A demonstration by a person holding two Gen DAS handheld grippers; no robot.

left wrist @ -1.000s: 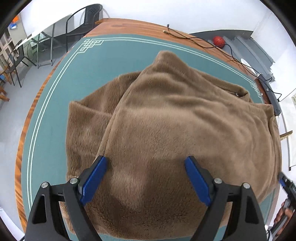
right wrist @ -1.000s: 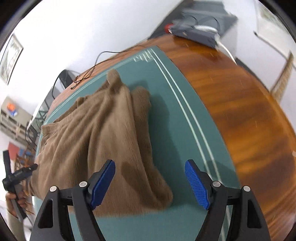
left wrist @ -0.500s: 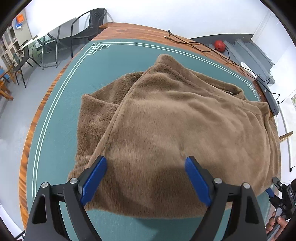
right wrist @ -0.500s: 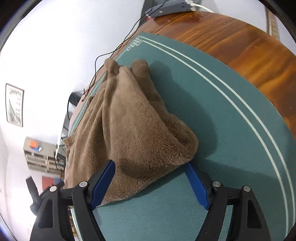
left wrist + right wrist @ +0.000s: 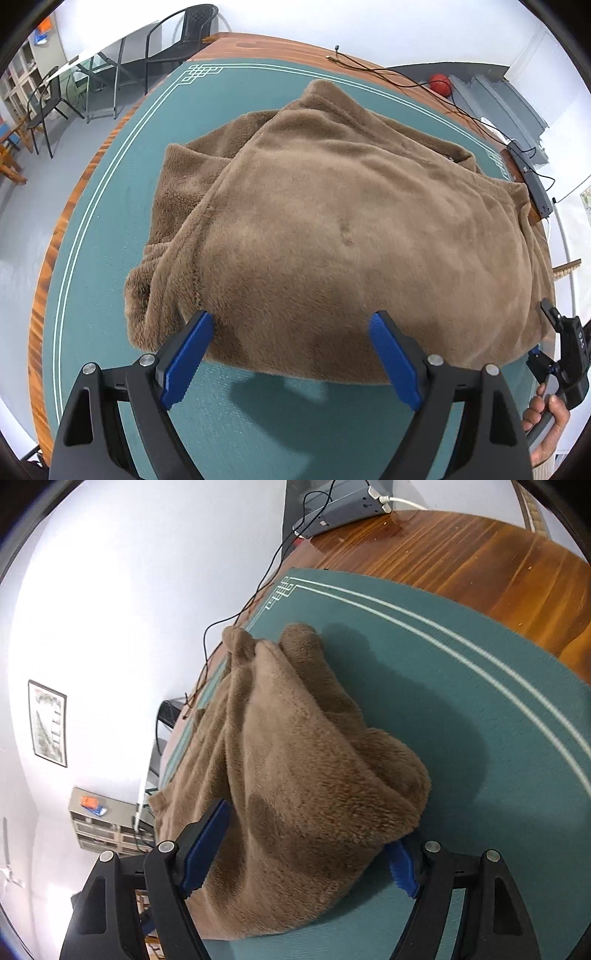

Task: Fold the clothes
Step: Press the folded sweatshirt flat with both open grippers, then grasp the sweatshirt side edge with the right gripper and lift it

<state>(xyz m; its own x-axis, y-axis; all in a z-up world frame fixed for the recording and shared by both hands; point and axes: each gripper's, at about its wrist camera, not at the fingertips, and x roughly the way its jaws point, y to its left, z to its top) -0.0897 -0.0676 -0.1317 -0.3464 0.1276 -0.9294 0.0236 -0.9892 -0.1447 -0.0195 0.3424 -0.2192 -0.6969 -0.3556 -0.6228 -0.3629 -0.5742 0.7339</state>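
A brown fleece garment (image 5: 332, 221) lies in a thick folded heap on a teal mat (image 5: 110, 221). My left gripper (image 5: 290, 321) hovers open over the garment's near edge, with nothing between its blue fingers. The right gripper (image 5: 306, 830) is open and tilted, straddling a bulky corner of the garment (image 5: 295, 757). That fabric fills the gap and covers part of the right finger (image 5: 400, 867). In the left wrist view, the right gripper (image 5: 565, 354) shows at the garment's right edge, held by a hand (image 5: 546, 417).
The mat (image 5: 480, 701) covers a wooden table (image 5: 480, 561). A power strip (image 5: 532, 181) and black cables (image 5: 388, 74) lie along the far edge. Chairs (image 5: 177, 37) and a red ball (image 5: 439, 83) stand beyond the table. Bare mat shows to the left and near me.
The left gripper drew back from over the garment to its near edge, so mat now shows under it. The right gripper rolled and came down onto the garment's corner, which now sits between its fingers.
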